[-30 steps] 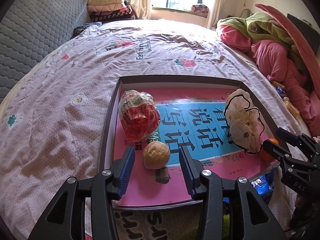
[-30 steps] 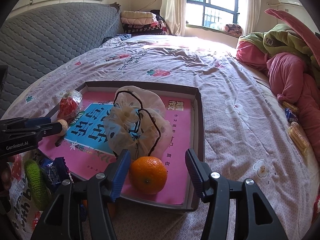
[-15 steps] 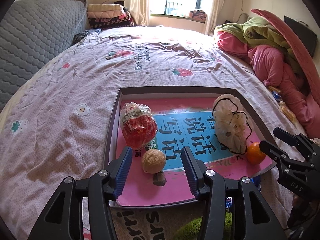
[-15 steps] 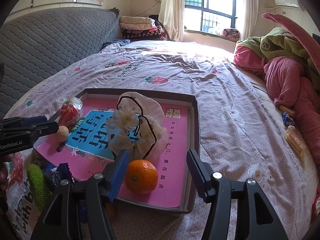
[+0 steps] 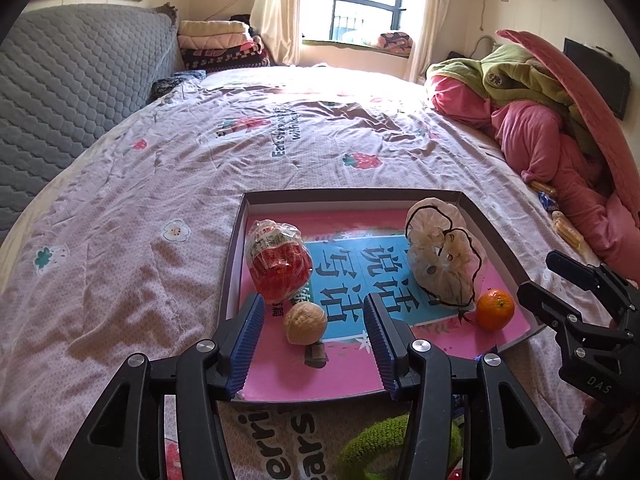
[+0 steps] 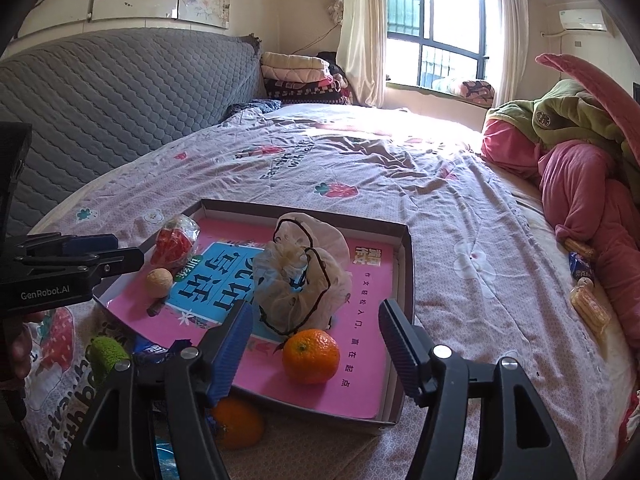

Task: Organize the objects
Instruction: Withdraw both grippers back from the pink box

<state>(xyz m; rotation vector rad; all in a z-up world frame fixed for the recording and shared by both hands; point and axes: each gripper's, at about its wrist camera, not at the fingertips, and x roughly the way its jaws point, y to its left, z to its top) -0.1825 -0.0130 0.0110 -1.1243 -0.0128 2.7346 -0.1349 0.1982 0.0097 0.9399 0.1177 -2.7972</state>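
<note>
A shallow grey tray (image 5: 236, 264) lined with a pink book lies on the bed. On it are a red snack packet (image 5: 280, 264), a walnut (image 5: 305, 323), a white mesh bag (image 5: 442, 258) and an orange (image 5: 495, 309). My left gripper (image 5: 314, 308) hovers open over the tray's near edge, and the walnut lies free between and just beyond its blue pads. My right gripper (image 6: 316, 314) has its jaws opening. The orange (image 6: 311, 356) rests on the tray between its fingers, untouched. Each gripper shows in the other's view, the right gripper (image 5: 560, 280) and the left gripper (image 6: 120, 254).
A second orange (image 6: 238, 424), a green fuzzy item (image 6: 106, 354) and blue wrappers (image 6: 156, 350) lie on a printed bag just short of the tray. Pink and green bedding (image 5: 540, 128) is piled at the right, with snack packets (image 6: 588, 300) beside it. A grey headboard (image 5: 60, 100) stands left.
Both grippers have risen and drawn back from the tray with their jaws wider. The walnut and the orange stay lying on the book.
</note>
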